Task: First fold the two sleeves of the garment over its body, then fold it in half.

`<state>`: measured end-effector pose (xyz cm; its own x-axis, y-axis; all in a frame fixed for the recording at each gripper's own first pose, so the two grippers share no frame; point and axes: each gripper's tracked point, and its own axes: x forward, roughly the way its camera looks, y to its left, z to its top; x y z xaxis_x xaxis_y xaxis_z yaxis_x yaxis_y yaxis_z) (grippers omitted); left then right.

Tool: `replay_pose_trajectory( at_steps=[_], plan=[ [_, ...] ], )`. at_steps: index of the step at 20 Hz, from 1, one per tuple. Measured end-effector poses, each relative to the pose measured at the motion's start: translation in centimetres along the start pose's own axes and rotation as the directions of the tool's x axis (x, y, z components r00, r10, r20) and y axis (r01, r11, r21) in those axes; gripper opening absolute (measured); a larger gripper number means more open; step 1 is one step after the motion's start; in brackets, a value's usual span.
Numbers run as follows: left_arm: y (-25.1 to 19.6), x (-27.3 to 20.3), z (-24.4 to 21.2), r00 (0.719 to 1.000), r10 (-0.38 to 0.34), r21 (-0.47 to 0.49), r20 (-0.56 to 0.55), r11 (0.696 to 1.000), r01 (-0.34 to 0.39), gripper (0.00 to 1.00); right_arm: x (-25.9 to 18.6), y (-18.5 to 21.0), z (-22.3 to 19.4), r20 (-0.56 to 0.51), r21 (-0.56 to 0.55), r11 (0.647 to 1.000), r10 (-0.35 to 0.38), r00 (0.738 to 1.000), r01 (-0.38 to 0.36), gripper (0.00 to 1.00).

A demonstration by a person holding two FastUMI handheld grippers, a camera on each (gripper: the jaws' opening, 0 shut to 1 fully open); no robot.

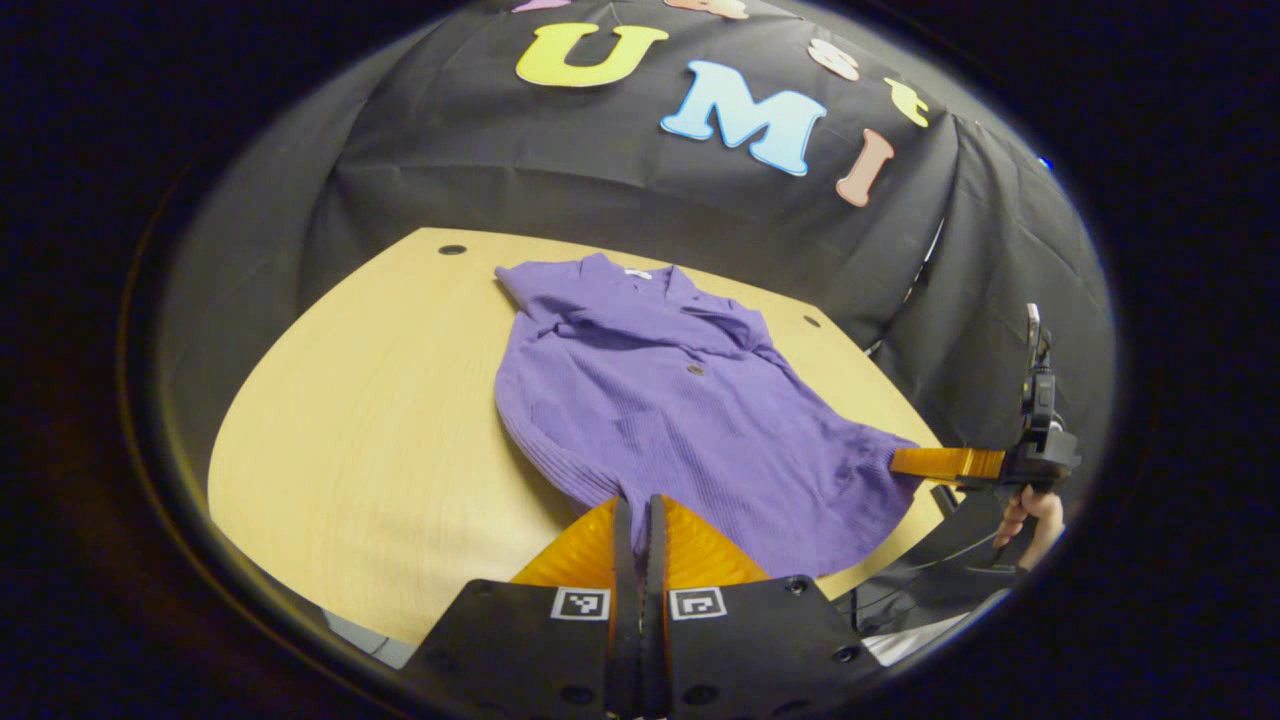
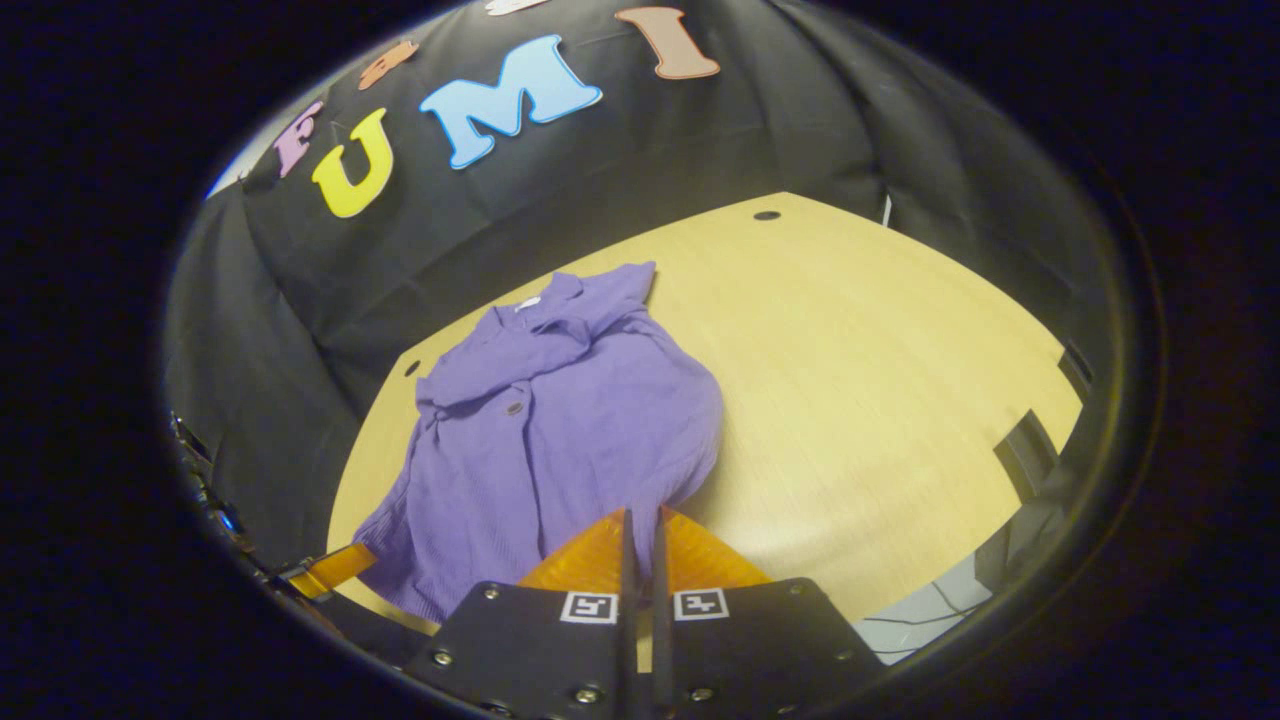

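Pale wood made up the table (image 1: 350, 450) (image 2: 880, 400), the largest thing to be seen, and most of its top was left bare around the garment. The purple ribbed garment (image 1: 680, 430) (image 2: 560, 440) was laid flat on the table with its front up. Its collar (image 1: 620, 275) was turned toward the black cloth wall and its hem toward the two grippers. A band of fabric was seen folded across the garment's chest, just below the collar, and the garment's side edges were rounded rather than spread out.

At the garment's hem, the left gripper (image 1: 640, 505) was seen in the left gripper view with its fingers clenched together, their tips meeting the hem's edge and fabric pinched between them. In the right gripper view the same gripper (image 2: 335, 568) was found at the garment's near corner, low at the picture's edge. The right gripper (image 2: 640, 520) was likewise clenched on the hem in its own view, the fingers pressed close with only a thin line between them. From the left gripper view it (image 1: 915, 462) was seen at the garment's other hem corner, where the fabric was drawn out to a point at the fingertips. A hand (image 1: 1030, 515) was wrapped round that gripper's handle, beyond the garment's corner.

A small dark button (image 1: 694, 370) (image 2: 514, 408) was set on the garment's chest. A round hole (image 1: 452, 249) (image 2: 767, 215) was cut in the table top, well apart from the garment's collar.
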<state>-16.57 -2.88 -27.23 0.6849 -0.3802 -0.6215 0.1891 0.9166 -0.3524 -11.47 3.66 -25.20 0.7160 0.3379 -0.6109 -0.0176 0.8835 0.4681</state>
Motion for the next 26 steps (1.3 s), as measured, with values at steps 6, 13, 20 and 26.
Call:
replay_pose_trajectory(
  at_steps=[6, 13, 20, 26],
  plan=[
    [-1.3, 1.5, 5.0, 0.999, -0.006, -0.083, 0.038, 0.997, 0.009, 0.08, 0.6, 2.9, 4.1, 0.037, 0.049, 0.991, 0.12, 0.992, -0.122, 0.06],
    [-0.3, 4.3, 12.8, 0.991, 0.054, -0.129, 0.125, 0.991, -0.037, 0.08, 3.4, 4.3, 11.8, 0.094, 0.086, 0.972, 0.209, 0.973, -0.217, 0.06],
    [1.1, 7.1, 20.2, 0.97, 0.12, -0.139, 0.211, 0.986, -0.092, 0.07, 7.1, 5.0, 18.9, 0.117, 0.069, 0.959, 0.264, 0.957, -0.273, 0.02],
    [2.3, 11.4, 27.3, 0.949, 0.15, -0.131, 0.278, 0.984, -0.117, 0.08, 11.9, 7.2, 25.1, 0.126, 0.05, 0.942, 0.324, 0.938, -0.332, 0.05]
  ],
)
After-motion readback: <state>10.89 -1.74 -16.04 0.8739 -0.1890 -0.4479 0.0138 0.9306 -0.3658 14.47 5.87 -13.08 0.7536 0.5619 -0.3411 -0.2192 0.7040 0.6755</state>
